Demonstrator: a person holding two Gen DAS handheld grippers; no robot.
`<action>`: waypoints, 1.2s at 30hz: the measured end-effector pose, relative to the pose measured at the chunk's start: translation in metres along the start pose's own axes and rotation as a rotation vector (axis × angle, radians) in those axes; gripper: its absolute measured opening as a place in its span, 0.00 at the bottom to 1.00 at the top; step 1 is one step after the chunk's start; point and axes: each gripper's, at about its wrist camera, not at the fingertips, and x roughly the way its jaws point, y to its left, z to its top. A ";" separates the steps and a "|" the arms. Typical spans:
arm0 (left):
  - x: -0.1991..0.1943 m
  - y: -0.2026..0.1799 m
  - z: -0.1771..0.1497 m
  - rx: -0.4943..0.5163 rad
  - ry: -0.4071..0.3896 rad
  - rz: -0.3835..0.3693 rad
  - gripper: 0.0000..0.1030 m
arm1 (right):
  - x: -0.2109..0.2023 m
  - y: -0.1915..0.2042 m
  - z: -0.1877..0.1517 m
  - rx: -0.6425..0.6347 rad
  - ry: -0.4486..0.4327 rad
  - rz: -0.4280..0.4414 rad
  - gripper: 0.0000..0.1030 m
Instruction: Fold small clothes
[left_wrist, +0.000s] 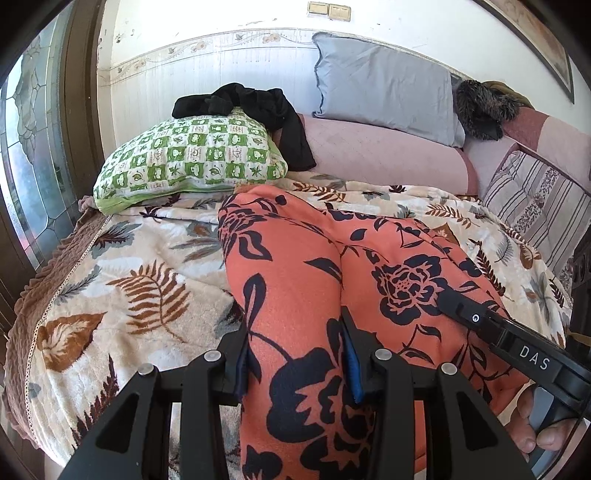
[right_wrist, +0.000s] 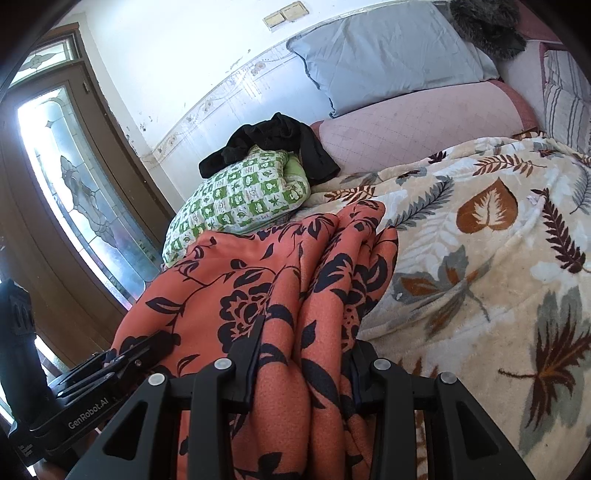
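Note:
An orange garment with a dark floral print lies bunched on the bed, stretching away from both grippers. My left gripper is shut on its near edge, with fabric filling the gap between the fingers. My right gripper is shut on a thick gathered bundle of the same garment. The right gripper's body also shows in the left wrist view, close on the right, and the left gripper shows in the right wrist view at the lower left. Both hold the cloth side by side.
The bed has a cream leaf-print blanket. At its far side lie a green checked pillow with a black garment on it, a pink bolster, a blue pillow and a striped cushion. A glass door stands to the left.

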 end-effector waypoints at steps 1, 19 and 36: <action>0.000 0.000 -0.003 0.000 0.006 0.001 0.42 | 0.000 0.000 -0.003 0.000 0.007 -0.002 0.37; 0.036 0.012 -0.058 -0.012 0.260 0.059 0.59 | 0.036 -0.024 -0.061 0.035 0.222 -0.141 0.48; 0.033 0.051 -0.032 -0.019 0.090 0.306 0.72 | 0.002 -0.009 -0.005 0.002 0.006 0.003 0.28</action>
